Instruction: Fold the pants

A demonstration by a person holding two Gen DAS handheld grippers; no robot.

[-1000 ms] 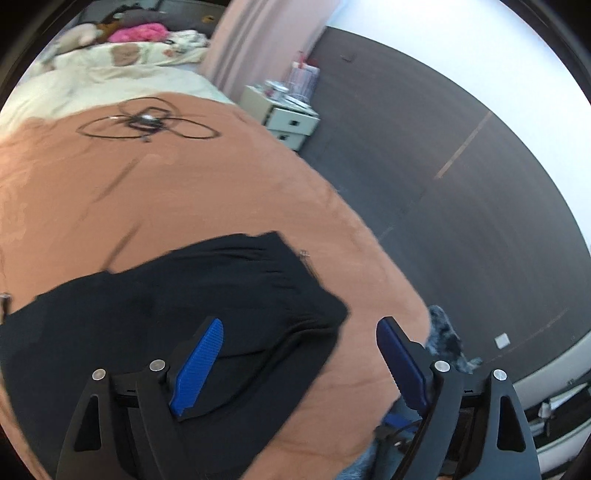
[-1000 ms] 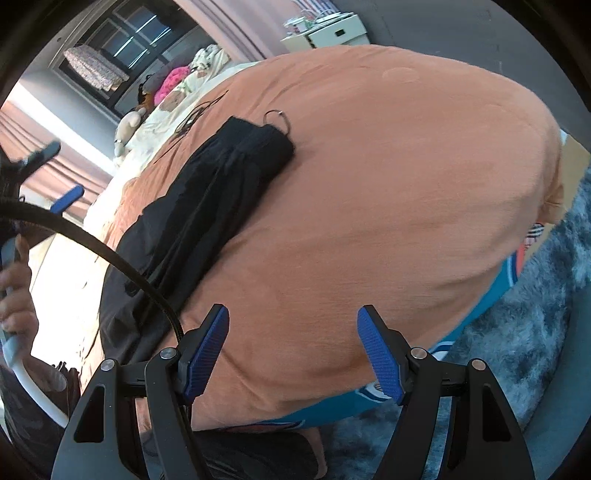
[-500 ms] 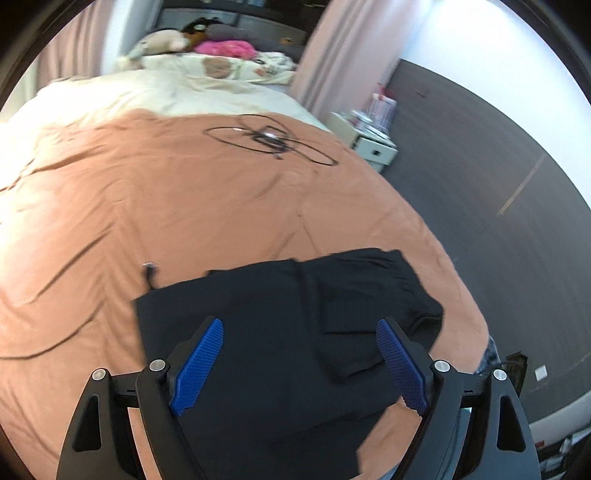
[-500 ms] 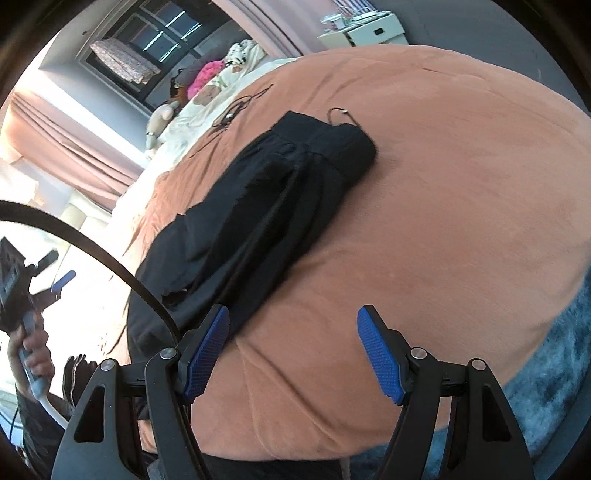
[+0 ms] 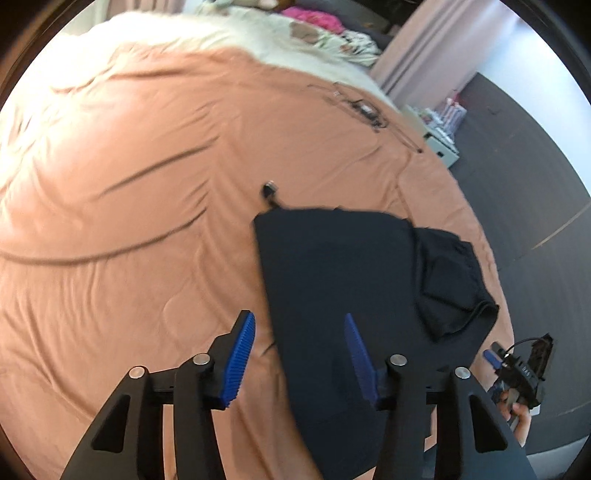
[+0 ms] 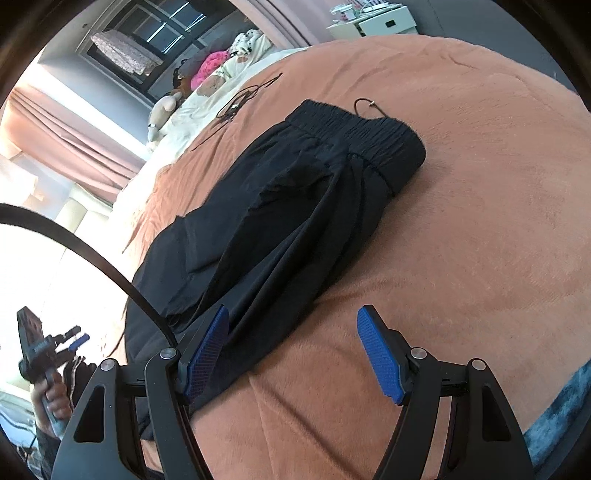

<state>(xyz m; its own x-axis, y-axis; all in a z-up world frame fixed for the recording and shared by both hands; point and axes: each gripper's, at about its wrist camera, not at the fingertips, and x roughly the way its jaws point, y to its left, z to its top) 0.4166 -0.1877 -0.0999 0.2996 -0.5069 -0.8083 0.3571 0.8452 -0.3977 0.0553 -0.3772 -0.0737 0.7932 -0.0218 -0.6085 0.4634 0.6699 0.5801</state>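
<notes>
Pants (image 6: 288, 206): black, lay lengthwise on the orange blanket (image 6: 480, 221), elastic waistband at the far end.
Left gripper (image 5: 299, 354): hovered over the pants' edge, jaws closing, blue pads not yet pressing the fabric.
Right gripper (image 6: 291, 350): jaws apart above the pants' near edge, holding nothing.
Background: a cable (image 6: 240, 99) on the blanket, a white nightstand (image 6: 384, 20) beyond.

plain black pants (image 6: 295, 206), rust-orange bedspread (image 6: 461, 229), blue gripper pads (image 6: 376, 354), dusty pink curtain (image 5: 424, 55), cream bedding (image 5: 258, 33)
</notes>
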